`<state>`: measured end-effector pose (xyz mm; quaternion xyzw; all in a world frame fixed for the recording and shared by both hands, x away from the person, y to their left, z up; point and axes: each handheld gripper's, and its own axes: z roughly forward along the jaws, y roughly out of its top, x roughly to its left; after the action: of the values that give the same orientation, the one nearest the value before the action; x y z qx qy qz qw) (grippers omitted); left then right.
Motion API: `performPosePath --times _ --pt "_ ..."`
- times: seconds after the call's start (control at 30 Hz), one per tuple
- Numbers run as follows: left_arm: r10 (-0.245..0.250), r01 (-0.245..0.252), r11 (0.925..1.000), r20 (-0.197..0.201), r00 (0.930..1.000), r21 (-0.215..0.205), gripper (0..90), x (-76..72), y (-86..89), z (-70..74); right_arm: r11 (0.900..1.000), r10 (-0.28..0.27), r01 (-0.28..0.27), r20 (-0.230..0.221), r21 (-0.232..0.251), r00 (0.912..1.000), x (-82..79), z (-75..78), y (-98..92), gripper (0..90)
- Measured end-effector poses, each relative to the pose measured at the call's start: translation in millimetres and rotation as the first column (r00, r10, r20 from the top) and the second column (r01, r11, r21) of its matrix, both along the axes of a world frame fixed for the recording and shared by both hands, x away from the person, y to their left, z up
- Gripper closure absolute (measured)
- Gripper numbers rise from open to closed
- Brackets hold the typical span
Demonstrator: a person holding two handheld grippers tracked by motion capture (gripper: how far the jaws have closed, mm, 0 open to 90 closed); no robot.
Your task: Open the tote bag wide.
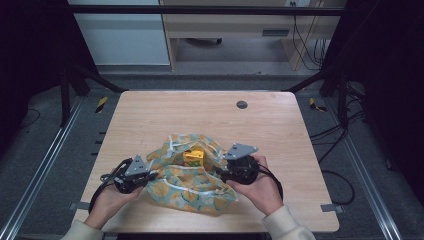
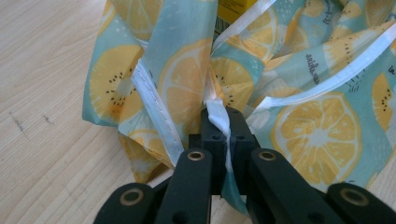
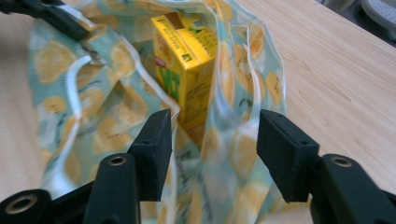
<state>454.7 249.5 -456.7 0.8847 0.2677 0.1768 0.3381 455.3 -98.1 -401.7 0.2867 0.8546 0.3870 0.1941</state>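
One soft bag (image 1: pixel 192 182) in pale teal cloth printed with yellow citrus slices and edged in white tape lies crumpled on the tabletop (image 1: pixel 150 115), a yellow carton (image 1: pixel 193 156) standing inside. Left tongs (image 1: pixel 145 176) pinch its white edging; right tongs (image 1: pixel 223 172) stand apart around the cloth, not pressing it.

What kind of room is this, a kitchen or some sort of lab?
Most likely a lab or recording workspace, not a kitchen: a bare wooden table stands inside a dark metal frame, loose cables trail over the grey floor, and plain office furniture stands behind.
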Motion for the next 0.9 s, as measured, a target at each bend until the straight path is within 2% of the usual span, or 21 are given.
performPosePath --times 0.03,0.13,0.17,0.23,0.3,0.37,0.4,0.7,0.83,0.9 --pt "0.003 -0.003 1.0 0.004 1.0 -0.002 88.6 -0.1 0.6 0.4 1.0 -0.005 0.004 -0.02 -0.022 0.9998 11.3 -1.5 7.4 41.8" --pt "0.009 -0.009 1.0 0.01 0.9999 0.001 88.5 0.8 2.2 0.1 0.999 0.0 -0.004 -0.06 -0.054 0.9982 25.0 -8.4 15.5 45.6" --pt "0.011 -0.011 0.9999 0.012 0.9999 -0.001 88.5 1.4 2.9 -0.2 0.998 -0.004 0.0 -0.069 -0.06 0.9976 29.1 -10.8 17.0 50.2" --pt "0.015 -0.015 0.9999 0.01 0.9998 0.003 88.5 2.6 4.5 -0.6 0.998 -0.005 0.001 -0.073 -0.066 0.9973 35.6 -12.5 17.4 65.9" --pt "0.019 -0.019 0.9998 0.005 0.9998 0.003 88.5 3.7 6.1 -1.5 0.999 -0.003 -0.001 -0.087 -0.051 0.9962 41.6 -10.8 17.0 79.2" --pt "0.019 -0.019 0.9998 0.001 0.9998 0.006 88.3 4.2 6.7 -2.0 0.999 -0.006 0.003 -0.083 -0.046 0.9965 44.4 -9.0 17.0 82.3" --pt "0.019 -0.019 0.9997 -0.005 0.9998 0.014 88.2 5.3 7.6 -3.2 0.999 -0.017 0.014 -0.081 -0.033 0.9966 51.6 -3.4 17.1 86.0" --pt "0.05 -0.05 0.9987 0.004 0.9987 0.007 87.6 11.9 10.0 -3.3 0.998 -0.059 0.058 -0.064 -0.011 0.9962 93.2 11.3 24.8 89.3" --pt "0.047 -0.047 0.9989 0.004 0.9989 0.003 87.5 12.6 10.8 -4.4 0.997 -0.08 0.081 -0.072 0.006 0.9942 105.9 11.7 24.3 89.3" --pt "0.044 -0.044 0.999 0.001 0.999 0.005 87.5 12.8 9.5 -5.1 0.995 -0.098 0.1 -0.093 0.012 0.9908 114.1 6.5 23.9 89.3"
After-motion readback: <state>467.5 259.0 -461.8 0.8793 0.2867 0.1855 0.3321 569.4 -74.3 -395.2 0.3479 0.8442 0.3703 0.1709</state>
